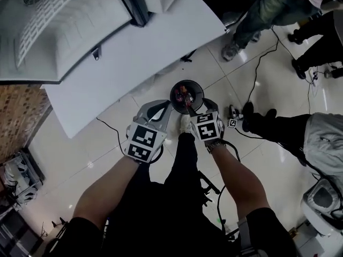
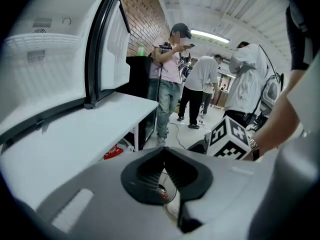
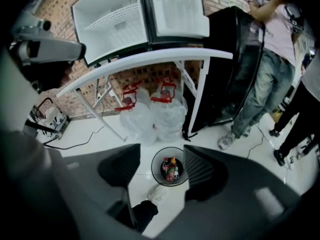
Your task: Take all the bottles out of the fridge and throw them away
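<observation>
Right gripper view: bottles (image 3: 171, 169) lie in the bin (image 3: 153, 165), the open fridge (image 3: 112, 21) looks bare, task seemingly near done; right gripper (image 3: 161, 160) jaws gape empty, left gripper (image 2: 164, 156) jaws closed, empty

Colourful bottles (image 3: 171, 169) upright in round bin (image 3: 153, 167)

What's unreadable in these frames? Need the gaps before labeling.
- Bottles in the trash bin: count and labels too small, right gripper view.
- Fridge: cut off by head view's top and left edges; interior only partly shown.
- Left gripper view: trash bin mostly hidden behind the left gripper.
</observation>
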A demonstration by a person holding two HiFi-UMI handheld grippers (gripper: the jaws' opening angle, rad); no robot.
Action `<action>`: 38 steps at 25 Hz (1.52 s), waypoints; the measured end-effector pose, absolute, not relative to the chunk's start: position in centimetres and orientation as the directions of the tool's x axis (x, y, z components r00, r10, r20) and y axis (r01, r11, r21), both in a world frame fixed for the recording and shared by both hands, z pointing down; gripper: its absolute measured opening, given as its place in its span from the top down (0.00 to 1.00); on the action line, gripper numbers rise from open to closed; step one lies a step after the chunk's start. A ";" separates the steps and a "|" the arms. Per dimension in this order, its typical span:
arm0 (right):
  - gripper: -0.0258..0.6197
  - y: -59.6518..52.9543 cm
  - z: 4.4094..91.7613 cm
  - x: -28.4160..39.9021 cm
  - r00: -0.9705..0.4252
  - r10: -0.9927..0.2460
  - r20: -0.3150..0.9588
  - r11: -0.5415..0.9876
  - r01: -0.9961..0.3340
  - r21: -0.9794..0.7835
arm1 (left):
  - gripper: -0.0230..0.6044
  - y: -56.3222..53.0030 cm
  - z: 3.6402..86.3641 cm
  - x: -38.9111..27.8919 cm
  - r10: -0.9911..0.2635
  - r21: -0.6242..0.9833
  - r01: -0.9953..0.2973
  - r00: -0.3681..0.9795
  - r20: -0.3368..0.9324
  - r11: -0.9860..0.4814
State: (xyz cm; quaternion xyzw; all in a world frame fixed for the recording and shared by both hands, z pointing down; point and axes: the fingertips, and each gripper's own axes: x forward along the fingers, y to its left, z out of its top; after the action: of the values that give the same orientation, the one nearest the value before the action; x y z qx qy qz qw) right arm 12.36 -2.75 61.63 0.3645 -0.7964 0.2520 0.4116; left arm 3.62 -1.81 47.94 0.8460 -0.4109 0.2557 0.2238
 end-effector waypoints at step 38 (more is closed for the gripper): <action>0.56 -2.8 24.2 -15.1 -0.863 -0.371 0.344 0.927 -0.366 0.080 | 0.96 2.0 24.7 -20.5 -0.960 -0.004 -0.998 0.059 0.274 -0.062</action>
State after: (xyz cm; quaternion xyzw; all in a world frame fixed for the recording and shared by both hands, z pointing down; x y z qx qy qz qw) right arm -15.11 -2.83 24.20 0.1910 -0.9650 -0.0062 0.1795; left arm -20.52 2.01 24.74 0.7215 -0.6785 0.1020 0.0934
